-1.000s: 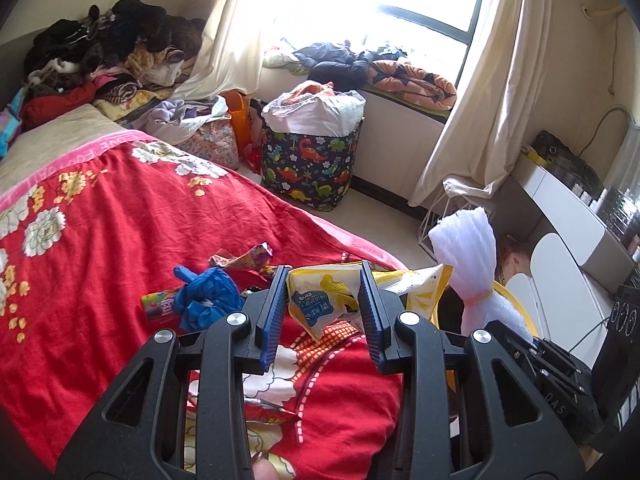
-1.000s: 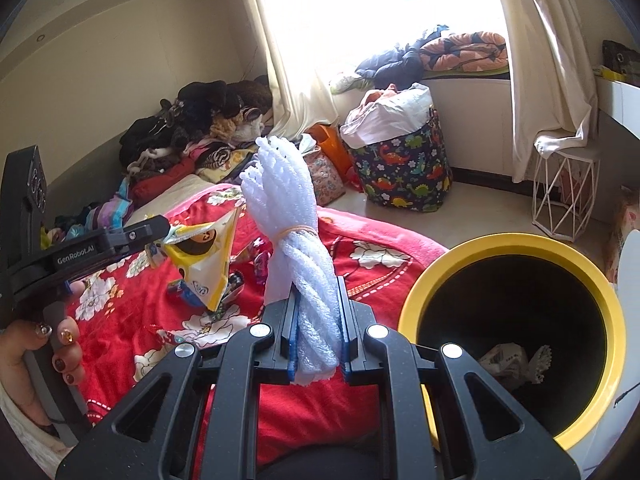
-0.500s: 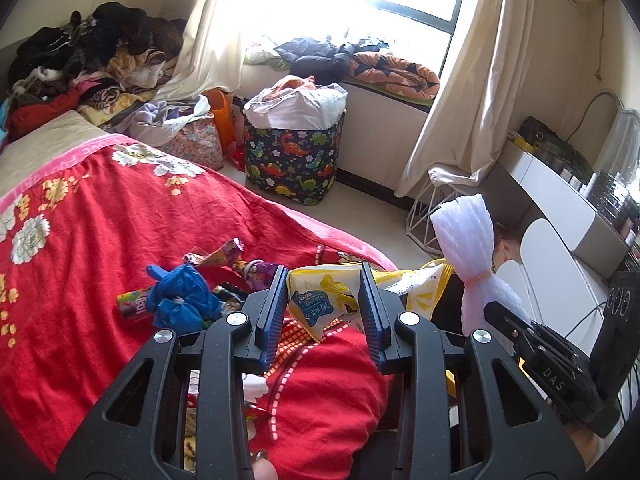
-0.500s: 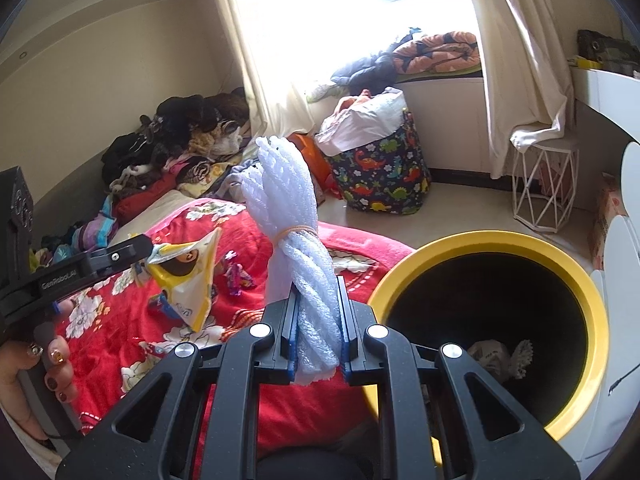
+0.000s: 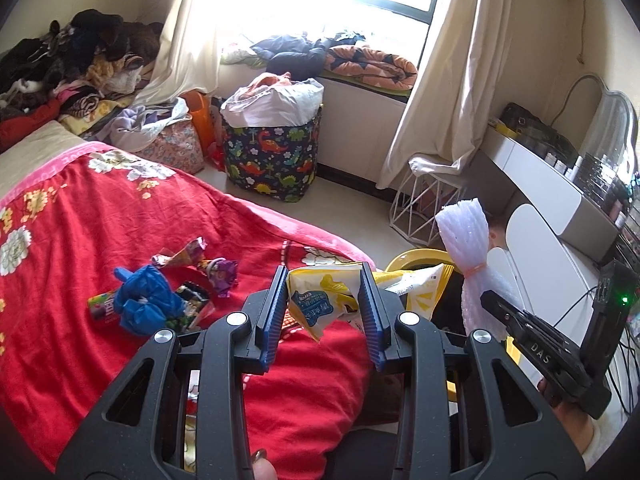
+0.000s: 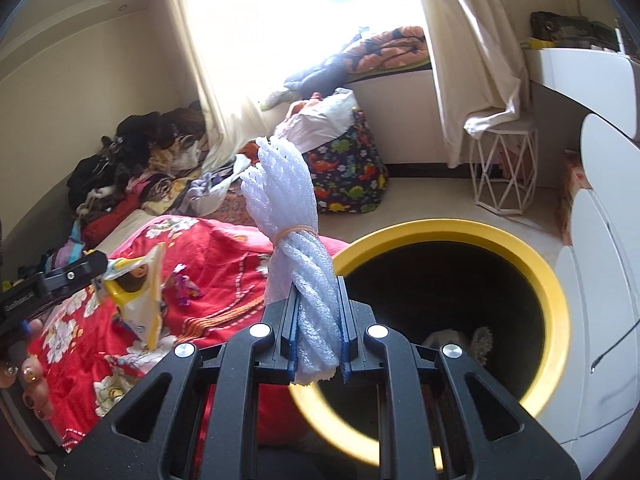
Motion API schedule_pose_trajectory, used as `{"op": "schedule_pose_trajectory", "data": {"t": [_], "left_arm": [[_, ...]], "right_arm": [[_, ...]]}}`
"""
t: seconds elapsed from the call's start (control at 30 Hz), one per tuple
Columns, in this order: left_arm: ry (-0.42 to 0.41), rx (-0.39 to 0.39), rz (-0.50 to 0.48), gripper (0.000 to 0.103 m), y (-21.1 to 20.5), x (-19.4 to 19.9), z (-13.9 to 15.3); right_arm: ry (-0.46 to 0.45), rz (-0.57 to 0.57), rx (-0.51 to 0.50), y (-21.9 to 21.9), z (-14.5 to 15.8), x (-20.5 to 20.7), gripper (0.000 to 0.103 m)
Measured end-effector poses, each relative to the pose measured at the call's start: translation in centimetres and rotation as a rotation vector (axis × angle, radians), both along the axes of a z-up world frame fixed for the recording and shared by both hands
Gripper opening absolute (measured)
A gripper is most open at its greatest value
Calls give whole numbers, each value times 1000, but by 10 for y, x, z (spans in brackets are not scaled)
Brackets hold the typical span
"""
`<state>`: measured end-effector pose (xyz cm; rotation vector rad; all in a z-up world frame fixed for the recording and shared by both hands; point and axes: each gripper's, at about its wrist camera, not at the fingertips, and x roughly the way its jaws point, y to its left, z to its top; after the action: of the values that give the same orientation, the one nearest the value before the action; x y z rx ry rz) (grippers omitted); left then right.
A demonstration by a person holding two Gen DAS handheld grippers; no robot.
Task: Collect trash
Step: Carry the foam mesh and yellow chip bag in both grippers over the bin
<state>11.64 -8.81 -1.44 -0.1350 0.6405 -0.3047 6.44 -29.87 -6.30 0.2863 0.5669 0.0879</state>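
foam bundle [image 6: 298, 256] pinched in right gripper [image 6: 318, 322], just beside yellow-rimmed bin [image 6: 552, 280] | snack bag [image 5: 320, 300] clamped in left gripper [image 5: 324, 308] over red blanket [image 5: 100, 220] | blue glove [image 5: 140, 300], wrappers [image 5: 188, 252] lying on blanket

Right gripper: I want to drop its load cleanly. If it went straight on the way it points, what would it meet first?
Probably the yellow-rimmed bin: the right gripper, shut on the white foam bundle, points down toward its near rim and dark opening. Depth is unclear.
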Motion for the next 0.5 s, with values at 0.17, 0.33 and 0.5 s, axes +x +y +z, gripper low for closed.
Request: {"op": "schedule_pose_trajectory", "data": {"t": [0.17,0.33,0.5], "left_arm": [[1,7,-21,27,-11,1,-1],[-1,15,-49,27,-24,3,-1],[-3,24,-72,27,-37,3,-2]], "right_arm": [[5,-43,5,-12,-3,-4,15],[6,-76,14,-24,-4,-5,15],[8,-104,23,-32,-3,-5,15]]}}
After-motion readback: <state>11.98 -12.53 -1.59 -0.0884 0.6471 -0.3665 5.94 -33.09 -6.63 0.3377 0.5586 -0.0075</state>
